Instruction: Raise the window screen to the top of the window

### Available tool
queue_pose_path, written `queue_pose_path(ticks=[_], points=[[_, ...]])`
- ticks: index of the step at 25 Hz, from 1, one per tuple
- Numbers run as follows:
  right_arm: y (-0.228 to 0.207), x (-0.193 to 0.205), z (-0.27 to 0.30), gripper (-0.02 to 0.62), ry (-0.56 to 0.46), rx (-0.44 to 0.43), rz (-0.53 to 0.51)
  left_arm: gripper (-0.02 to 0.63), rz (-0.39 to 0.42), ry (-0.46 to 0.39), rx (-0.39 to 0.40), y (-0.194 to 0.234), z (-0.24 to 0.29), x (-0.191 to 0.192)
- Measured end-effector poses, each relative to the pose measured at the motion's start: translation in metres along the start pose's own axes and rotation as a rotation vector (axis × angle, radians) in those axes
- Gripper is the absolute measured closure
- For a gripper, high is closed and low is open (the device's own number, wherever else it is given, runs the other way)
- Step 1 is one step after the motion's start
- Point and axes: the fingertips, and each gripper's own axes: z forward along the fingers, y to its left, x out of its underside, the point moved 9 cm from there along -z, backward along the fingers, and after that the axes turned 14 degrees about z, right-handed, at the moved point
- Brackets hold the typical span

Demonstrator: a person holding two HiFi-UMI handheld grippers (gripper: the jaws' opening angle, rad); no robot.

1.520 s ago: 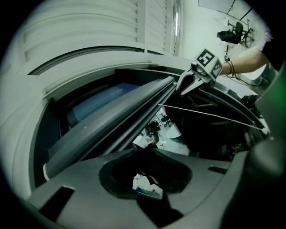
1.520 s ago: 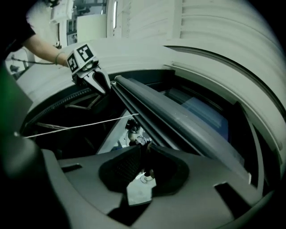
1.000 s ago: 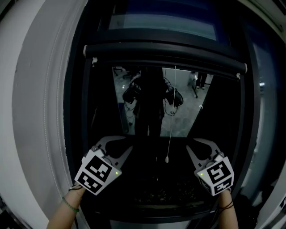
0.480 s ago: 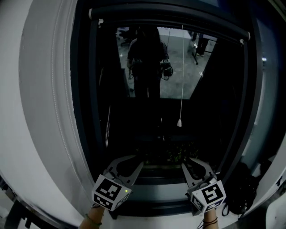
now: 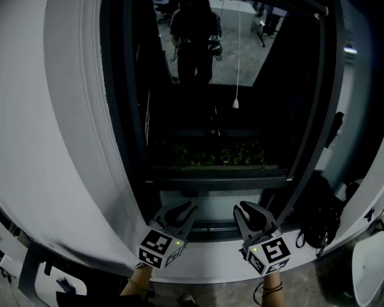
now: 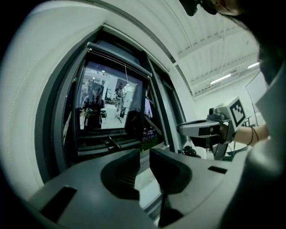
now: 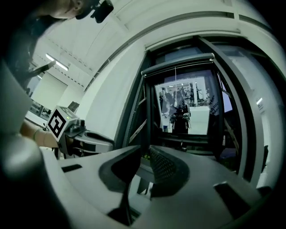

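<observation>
The window screen's bottom bar [image 5: 300, 5] sits rolled up at the top of the dark window; it also shows in the left gripper view [image 6: 118, 58] and the right gripper view [image 7: 178, 62]. Its thin pull cord hangs free and ends in a small bead [image 5: 236, 103]. My left gripper [image 5: 187, 208] [image 6: 144, 152] and right gripper [image 5: 243, 207] [image 7: 143, 150] are low, side by side in front of the sill [image 5: 216, 231]. Both are far below the cord. Each has its jaws drawn in to a narrow slit with nothing between them.
A thick white wall [image 5: 66, 150] curves along the left of the dark window frame. A black bag with cables [image 5: 321, 210] sits at the lower right. Green plants [image 5: 210, 154] show beyond the lower pane. A person's reflection [image 5: 192, 36] is in the glass.
Both grippers have come down from mid-window height to the sill. The head view has tipped downward, so the screen's bar now sits at the frame's top edge. The cord hangs untouched.
</observation>
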Motion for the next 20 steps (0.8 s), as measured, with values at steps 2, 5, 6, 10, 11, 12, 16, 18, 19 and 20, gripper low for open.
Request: queue_pose_path(ticks=[2, 5, 6, 10, 11, 12, 16, 18, 19, 20], points=[[0.014, 0.016, -0.027, 0.538, -0.002, -0.009, 0.018, 0.538, -0.018, 0.03, 0.008, -0.028, -0.019, 0.008], [0.035, 0.042, -0.072, 0.538, 0.023, -0.025, 0.07, 0.538, -0.065, 0.078, 0.017, -0.072, -0.05, 0.018], [0.042, 0.049, -0.089, 0.538, 0.04, -0.026, 0.085, 0.538, -0.089, 0.088, 0.02, -0.088, -0.062, 0.019], [0.067, 0.076, -0.159, 0.538, 0.093, -0.015, 0.121, 0.538, -0.157, 0.129, 0.031, -0.158, -0.108, 0.023], [0.074, 0.08, -0.175, 0.538, 0.103, -0.013, 0.13, 0.538, -0.17, 0.141, 0.037, -0.175, -0.118, 0.023], [0.08, 0.085, -0.191, 0.538, 0.112, -0.011, 0.141, 0.538, -0.181, 0.153, 0.042, -0.191, -0.129, 0.023], [0.105, 0.101, -0.243, 0.538, 0.132, -0.009, 0.193, 0.538, -0.247, 0.19, 0.035, -0.247, -0.171, 0.024], [0.118, 0.107, -0.261, 0.538, 0.142, -0.013, 0.207, 0.538, -0.294, 0.201, 0.032, -0.267, -0.192, 0.025], [0.123, 0.109, -0.268, 0.538, 0.144, -0.013, 0.215, 0.538, -0.308, 0.205, 0.032, -0.275, -0.201, 0.025], [0.127, 0.111, -0.275, 0.538, 0.143, -0.012, 0.225, 0.538, -0.314, 0.21, 0.032, -0.281, -0.209, 0.025]])
